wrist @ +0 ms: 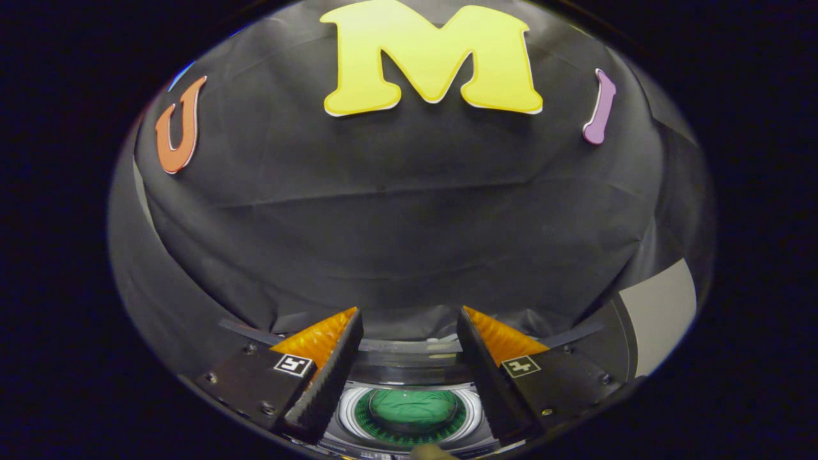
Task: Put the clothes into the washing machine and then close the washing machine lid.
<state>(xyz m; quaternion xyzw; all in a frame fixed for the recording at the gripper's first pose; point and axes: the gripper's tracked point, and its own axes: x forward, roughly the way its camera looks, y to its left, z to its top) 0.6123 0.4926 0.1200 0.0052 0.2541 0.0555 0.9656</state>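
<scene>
My gripper [409, 319] is open, with a wide gap and nothing held between the fingers. Below and between the fingers sits the washing machine [409, 367], seen from above. Its round window [412, 409] shows a green garment [412, 404] lying inside the drum, ringed by a white rim. The clear lid appears to lie flat over the opening, but I cannot be sure. The fingers hang above the machine without touching it.
The black cloth wall [396, 230] rises close behind the machine. A pale grey panel [661, 313] stands to the right of the right finger. A small tan object [433, 452] shows just below the machine's front, too cut off to identify.
</scene>
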